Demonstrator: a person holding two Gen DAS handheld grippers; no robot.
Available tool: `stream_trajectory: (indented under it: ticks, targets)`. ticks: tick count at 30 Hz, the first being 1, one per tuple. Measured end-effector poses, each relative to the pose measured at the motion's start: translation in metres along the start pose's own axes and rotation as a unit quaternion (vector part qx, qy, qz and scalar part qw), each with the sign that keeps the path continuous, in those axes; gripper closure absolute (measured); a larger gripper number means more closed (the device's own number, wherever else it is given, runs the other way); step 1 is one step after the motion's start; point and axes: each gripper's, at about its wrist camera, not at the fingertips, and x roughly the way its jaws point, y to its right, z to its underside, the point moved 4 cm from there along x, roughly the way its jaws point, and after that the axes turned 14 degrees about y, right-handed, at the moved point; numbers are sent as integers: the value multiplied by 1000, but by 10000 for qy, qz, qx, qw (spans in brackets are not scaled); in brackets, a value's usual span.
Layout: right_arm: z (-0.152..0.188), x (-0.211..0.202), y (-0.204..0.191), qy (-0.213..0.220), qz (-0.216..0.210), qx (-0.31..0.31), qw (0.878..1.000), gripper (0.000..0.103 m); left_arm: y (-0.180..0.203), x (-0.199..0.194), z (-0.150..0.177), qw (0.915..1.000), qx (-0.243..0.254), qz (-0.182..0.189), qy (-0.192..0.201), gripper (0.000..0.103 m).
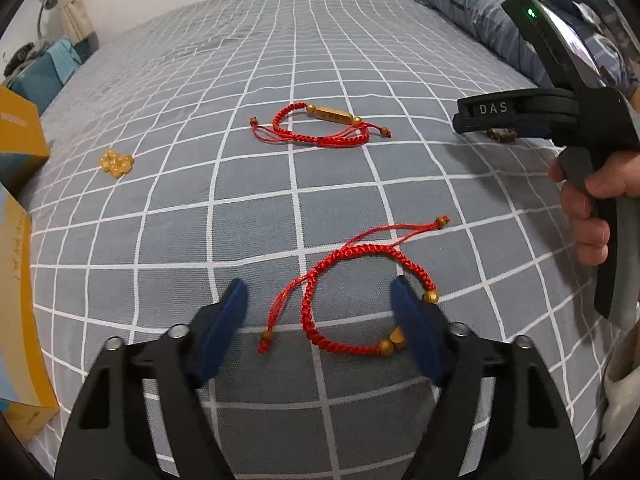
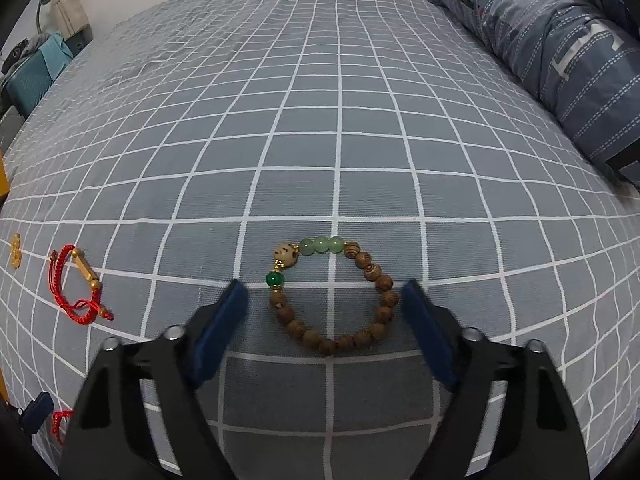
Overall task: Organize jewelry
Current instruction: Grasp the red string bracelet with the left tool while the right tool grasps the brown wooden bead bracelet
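Observation:
In the left wrist view a red braided bracelet with gold beads [image 1: 360, 304] lies on the bed between my open left gripper's [image 1: 320, 312] fingers, its right side under the right finger. A second red bracelet with a gold bar [image 1: 320, 124] lies farther off; it also shows in the right wrist view [image 2: 76, 284]. A gold bead cluster [image 1: 116, 162] lies to the left. My right gripper [image 2: 326, 312] is open, straddling a wooden bead bracelet with green beads [image 2: 332, 292] flat on the bed. The right gripper [image 1: 464, 120] shows from the side in the left wrist view.
A grey checked bedsheet [image 2: 320, 120] covers the bed. A folded blue quilt [image 2: 560, 60] lies along the right side. A yellow cardboard box [image 1: 20, 280] stands at the left edge. Clutter [image 1: 36, 64] sits beyond the bed's far left corner.

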Motion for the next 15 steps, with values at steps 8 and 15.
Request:
stream_trajectory:
  ticks: [8, 15]
  targets:
    - [1, -4, -1, -28, 122, -29, 9999, 78, -3, -6, 0, 10000, -3, 4, -71, 77]
    - [0, -9, -1, 16, 133, -27, 9999, 96, -6, -10, -5, 9999, 17, 64, 102, 98]
